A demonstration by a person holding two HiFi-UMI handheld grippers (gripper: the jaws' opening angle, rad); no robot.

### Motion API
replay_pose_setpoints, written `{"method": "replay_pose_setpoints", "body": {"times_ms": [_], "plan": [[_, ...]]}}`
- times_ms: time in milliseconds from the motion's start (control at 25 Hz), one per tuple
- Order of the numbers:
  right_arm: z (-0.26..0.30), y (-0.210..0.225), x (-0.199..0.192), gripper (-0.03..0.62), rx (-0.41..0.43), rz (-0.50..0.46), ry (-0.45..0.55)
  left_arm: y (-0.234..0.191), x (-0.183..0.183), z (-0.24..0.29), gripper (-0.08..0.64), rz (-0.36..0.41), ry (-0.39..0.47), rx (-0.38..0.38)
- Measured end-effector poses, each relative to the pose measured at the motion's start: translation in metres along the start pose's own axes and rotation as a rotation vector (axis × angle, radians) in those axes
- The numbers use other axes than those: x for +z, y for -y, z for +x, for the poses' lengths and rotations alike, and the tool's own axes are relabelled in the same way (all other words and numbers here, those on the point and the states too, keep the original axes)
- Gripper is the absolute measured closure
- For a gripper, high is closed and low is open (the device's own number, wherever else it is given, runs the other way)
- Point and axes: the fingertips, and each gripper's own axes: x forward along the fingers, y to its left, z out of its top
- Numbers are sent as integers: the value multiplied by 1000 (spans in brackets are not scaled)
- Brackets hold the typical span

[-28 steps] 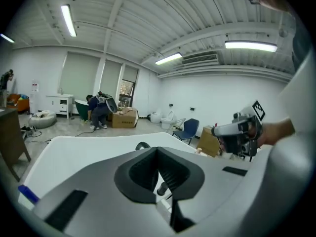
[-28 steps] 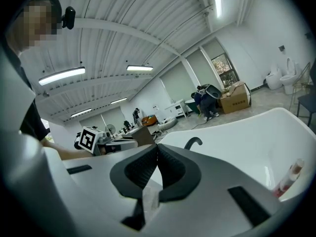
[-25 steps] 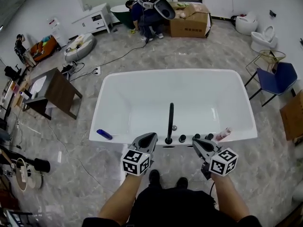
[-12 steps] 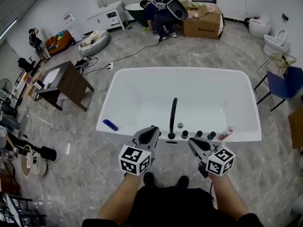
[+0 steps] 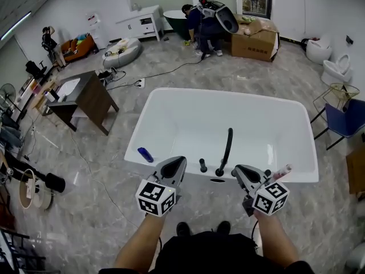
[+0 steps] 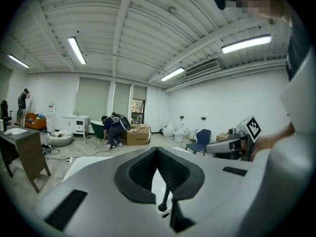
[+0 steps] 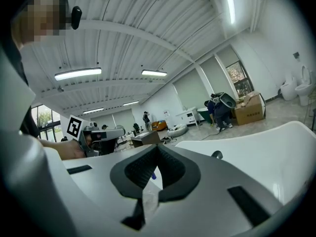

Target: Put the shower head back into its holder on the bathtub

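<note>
Bathtub (image 5: 171, 124) ahead — left tool (image 5: 179, 162) and right tool (image 5: 238, 169) both clenched, empty.

Over by the far wall a person (image 5: 205, 23) is bent low beside a big cardboard box (image 5: 258, 42), its flaps open. Left of them stands a white cabinet (image 5: 142, 23), and a white oval basin (image 5: 121, 51) sits on the grey marbled floor (image 5: 85, 170) nearby. A black cable (image 5: 165, 73) trails across the floor towards a dark wooden table (image 5: 91, 99). On the right there's a blue chair (image 5: 348, 121) with a gold wire stand (image 5: 333, 93) just behind it, and two white toilets (image 5: 333, 70) beyond. Another person (image 5: 48, 39) stands at the far left. Closer in, a small blue item (image 5: 145, 154) and a pink-capped tube (image 5: 281, 172) lie well apart.
</note>
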Motion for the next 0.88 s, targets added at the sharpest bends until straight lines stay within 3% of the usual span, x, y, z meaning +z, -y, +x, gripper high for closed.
{"method": "replay_pose_setpoints", "body": {"times_ms": [240,520,720,880], "plan": [[48,-36,29,577,-29,-96,29,-64,7,-36,546,5,30,-6],[79,-79,72,577,-29,-141,102,-95,38,-42,546,82,72,-67],[67,-97,87,577,-28,-173,139,-104,61,-50,546,50,146,-28],[54,-85,91,577,-55,-199,152,-102,63,-49,545,16,170,18]]}}
